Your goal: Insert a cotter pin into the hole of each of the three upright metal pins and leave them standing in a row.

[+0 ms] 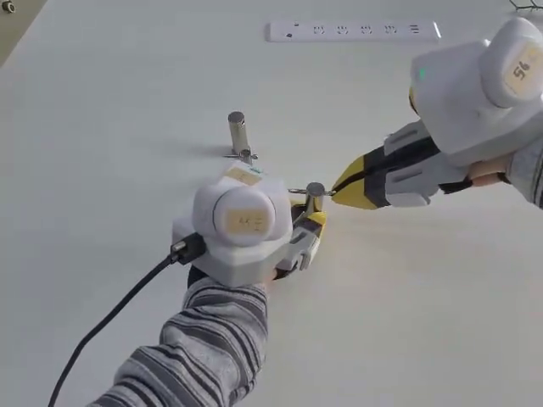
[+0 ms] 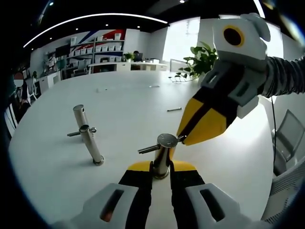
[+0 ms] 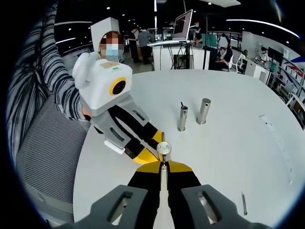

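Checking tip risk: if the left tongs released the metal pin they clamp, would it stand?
Probably tip-prone: the metal pin is tall and slim on a narrow base. Likely stiff and heavy for its size, looking like solid metal. Fallen, the protruding cotter pin might stop it rolling.

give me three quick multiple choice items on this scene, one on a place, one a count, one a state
1. Where is the long white power strip? A on the floor; B on the white tabletop's far side; C on a shelf.
2. How many cylindrical steel pins stand upright? A two; B three; C five.
3. The right gripper is: A open, empty; B shut on a thin cotter pin; C lying flat.
Answers: 1 B, the head view shows it on the tabletop. 2 B, one in the left gripper, two behind. 3 B, its yellow fingers pinch the cotter pin at a pin's hole.
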Action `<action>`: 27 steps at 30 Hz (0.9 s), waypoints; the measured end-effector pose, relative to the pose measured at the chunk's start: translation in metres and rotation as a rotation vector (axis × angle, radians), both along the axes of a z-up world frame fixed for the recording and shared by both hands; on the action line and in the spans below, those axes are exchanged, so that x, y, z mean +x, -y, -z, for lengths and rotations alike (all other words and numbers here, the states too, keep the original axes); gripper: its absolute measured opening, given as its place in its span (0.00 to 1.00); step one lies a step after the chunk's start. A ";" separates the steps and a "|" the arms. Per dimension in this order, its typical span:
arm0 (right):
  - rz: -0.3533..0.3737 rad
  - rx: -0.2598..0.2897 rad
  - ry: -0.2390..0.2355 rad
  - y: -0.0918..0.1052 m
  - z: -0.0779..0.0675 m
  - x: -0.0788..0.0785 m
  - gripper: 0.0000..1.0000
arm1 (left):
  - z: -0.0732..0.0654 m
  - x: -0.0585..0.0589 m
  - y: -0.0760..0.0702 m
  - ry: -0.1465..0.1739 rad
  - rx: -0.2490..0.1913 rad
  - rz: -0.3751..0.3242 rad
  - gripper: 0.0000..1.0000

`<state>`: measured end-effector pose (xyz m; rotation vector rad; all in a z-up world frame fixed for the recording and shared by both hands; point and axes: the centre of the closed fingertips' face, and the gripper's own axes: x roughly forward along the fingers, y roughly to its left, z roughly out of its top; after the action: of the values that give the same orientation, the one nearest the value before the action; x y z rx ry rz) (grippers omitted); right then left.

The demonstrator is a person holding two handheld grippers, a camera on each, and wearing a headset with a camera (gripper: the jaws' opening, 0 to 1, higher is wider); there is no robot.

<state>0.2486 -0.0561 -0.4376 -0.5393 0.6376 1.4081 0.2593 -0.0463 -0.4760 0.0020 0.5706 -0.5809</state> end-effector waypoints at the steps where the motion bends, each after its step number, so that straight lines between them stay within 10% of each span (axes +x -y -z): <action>1: -0.001 0.001 0.002 0.000 0.000 0.000 0.00 | 0.000 0.000 0.000 0.000 -0.001 -0.001 0.10; 27: -0.020 -0.013 0.039 -0.005 0.005 0.003 0.00 | 0.001 0.000 0.001 -0.004 -0.007 -0.024 0.11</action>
<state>0.2521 -0.0514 -0.4428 -0.5838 0.6116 1.4099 0.2597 -0.0468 -0.4767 -0.0122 0.5723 -0.5599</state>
